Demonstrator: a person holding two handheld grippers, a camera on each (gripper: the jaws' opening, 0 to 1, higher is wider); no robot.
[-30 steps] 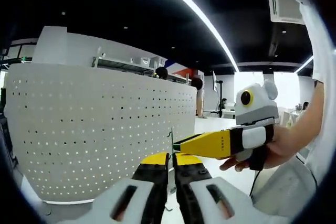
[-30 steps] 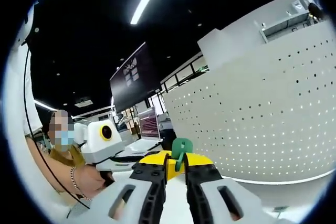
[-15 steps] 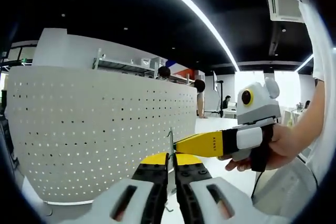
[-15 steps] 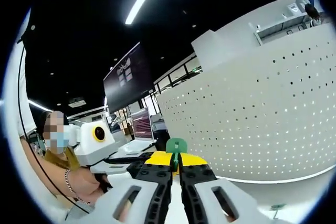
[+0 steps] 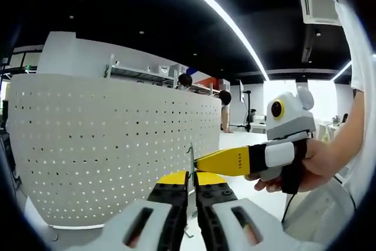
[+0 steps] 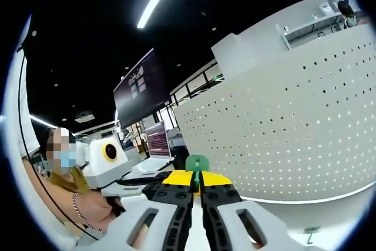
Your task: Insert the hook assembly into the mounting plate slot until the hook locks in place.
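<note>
White perforated mounting plate [image 5: 111,145] stands behind both tools. My left tool [image 5: 189,181] is clenched on a thin metal hook [image 5: 191,163]; my right tool [image 6: 197,183] grips the green piece [image 6: 197,163]. I should align the pieces squarely, then press gently.

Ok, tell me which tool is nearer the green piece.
Right. The right tool is shut on the green piece, which pokes out above its tips. The left tool is shut on a wire of its own, close beside the right tool's tip.
</note>
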